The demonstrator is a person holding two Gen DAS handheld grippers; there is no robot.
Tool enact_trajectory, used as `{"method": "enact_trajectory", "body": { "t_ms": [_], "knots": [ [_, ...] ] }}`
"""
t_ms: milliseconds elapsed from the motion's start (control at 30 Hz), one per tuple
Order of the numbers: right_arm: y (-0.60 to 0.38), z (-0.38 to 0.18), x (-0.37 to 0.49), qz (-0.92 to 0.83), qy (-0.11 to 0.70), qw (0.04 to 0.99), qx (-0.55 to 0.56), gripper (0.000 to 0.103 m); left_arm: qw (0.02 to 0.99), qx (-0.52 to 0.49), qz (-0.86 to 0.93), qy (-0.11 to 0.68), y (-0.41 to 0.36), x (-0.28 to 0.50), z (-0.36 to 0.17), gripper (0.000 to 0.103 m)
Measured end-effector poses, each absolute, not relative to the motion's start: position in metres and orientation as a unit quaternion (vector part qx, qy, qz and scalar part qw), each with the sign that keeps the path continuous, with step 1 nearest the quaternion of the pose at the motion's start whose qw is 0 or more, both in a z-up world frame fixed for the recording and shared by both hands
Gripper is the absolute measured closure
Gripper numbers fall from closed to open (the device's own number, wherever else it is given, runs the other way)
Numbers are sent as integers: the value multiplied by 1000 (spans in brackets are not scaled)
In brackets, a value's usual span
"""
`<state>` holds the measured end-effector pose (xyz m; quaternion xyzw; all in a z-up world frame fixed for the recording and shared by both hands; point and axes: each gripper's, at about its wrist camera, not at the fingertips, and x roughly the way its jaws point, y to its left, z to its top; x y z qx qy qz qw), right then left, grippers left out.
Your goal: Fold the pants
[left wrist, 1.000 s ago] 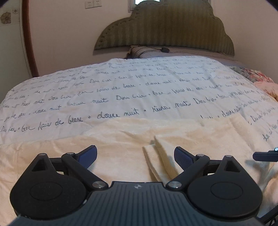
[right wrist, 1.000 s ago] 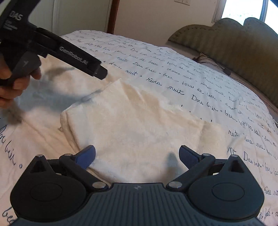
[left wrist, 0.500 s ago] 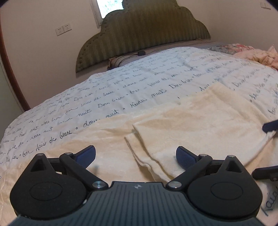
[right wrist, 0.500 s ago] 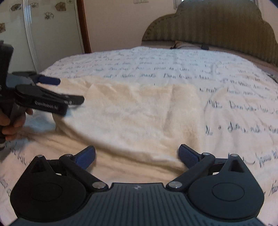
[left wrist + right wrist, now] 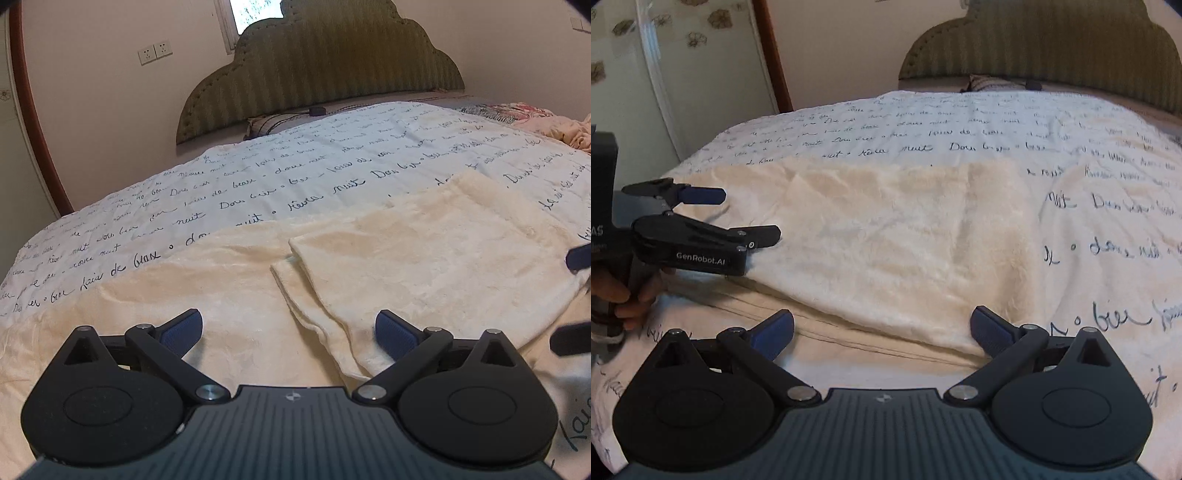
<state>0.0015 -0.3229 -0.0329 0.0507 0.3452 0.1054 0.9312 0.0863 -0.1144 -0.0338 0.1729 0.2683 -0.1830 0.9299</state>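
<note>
Cream fleece pants (image 5: 424, 258) (image 5: 894, 229) lie flat on the bed, with one part folded over onto the rest so a layered edge runs toward the near side. My left gripper (image 5: 288, 332) hovers open just short of that folded edge, nothing between its blue pads. In the right wrist view the left gripper (image 5: 738, 214) shows from the side at the pants' left end, held by a hand (image 5: 624, 291). My right gripper (image 5: 882, 330) stands open over the near hem of the pants, holding nothing. Its fingertips (image 5: 580, 256) peek in at the left wrist view's right edge.
The pants rest on a white bedspread (image 5: 295, 173) printed with dark handwriting. A green scalloped headboard (image 5: 325, 70) and a pillow (image 5: 273, 123) stand at the far end. Floral bedding (image 5: 535, 118) lies at the far right. A wardrobe door (image 5: 665, 74) is left of the bed.
Both grippers have swung around to face the headboard and drawn back a little from the pants. They stay open. The folded pants have not moved.
</note>
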Motion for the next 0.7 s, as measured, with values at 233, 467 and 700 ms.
{"method": "enact_trajectory", "body": {
  "t_ms": [233,467,700],
  "knots": [
    [-322,16,62,36,276,961,-1,0,929,179,-179,269,-119,87,-30,0],
    [-317,-35,139,17,401,915,-40,0,932,172,-176,266,-109,82,-25,0],
    [-288,-22,83,19,342,938,-54,0,935,144,-164,279,-102,86,-26,1]
  ]
}}
